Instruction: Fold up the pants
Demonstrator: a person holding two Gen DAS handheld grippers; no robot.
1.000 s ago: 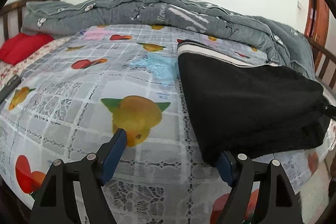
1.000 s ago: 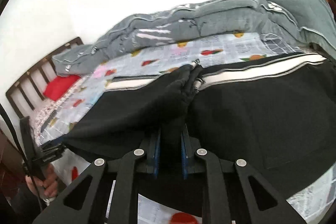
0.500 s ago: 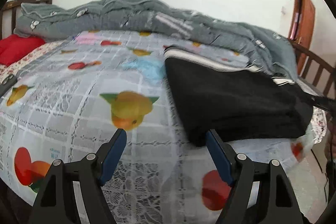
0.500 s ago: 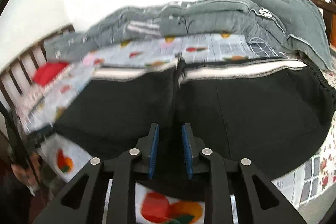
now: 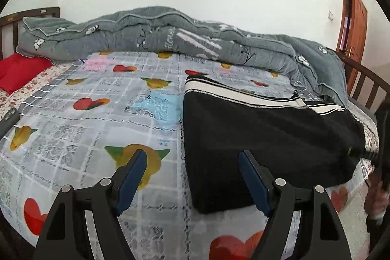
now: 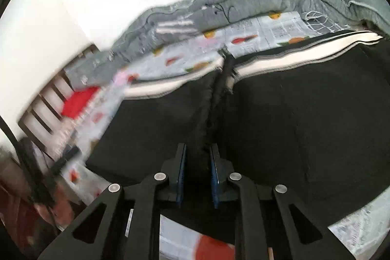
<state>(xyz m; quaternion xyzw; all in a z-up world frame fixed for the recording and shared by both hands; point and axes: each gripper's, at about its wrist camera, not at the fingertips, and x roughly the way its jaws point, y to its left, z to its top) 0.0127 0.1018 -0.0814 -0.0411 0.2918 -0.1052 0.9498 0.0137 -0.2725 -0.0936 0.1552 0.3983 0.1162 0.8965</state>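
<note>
One fold looks done: the black pants (image 5: 263, 135) lie doubled on the right side of the bed (image 5: 97, 118), white waistband toward the quilt, and further folds seem left to make. From the left, a red pillow (image 5: 19, 70) sits by the headboard, then bare fruit-print sheet, where the left hand-held gripper (image 5: 192, 177) hangs released and empty just beside the pants' near corner. Farther right, the right hand-held gripper (image 6: 197, 172) is closing, a ridge of black cloth between its pads. Behind, the grey quilt (image 5: 170, 38) crowds the far edge; nothing else blocks the way.
</note>
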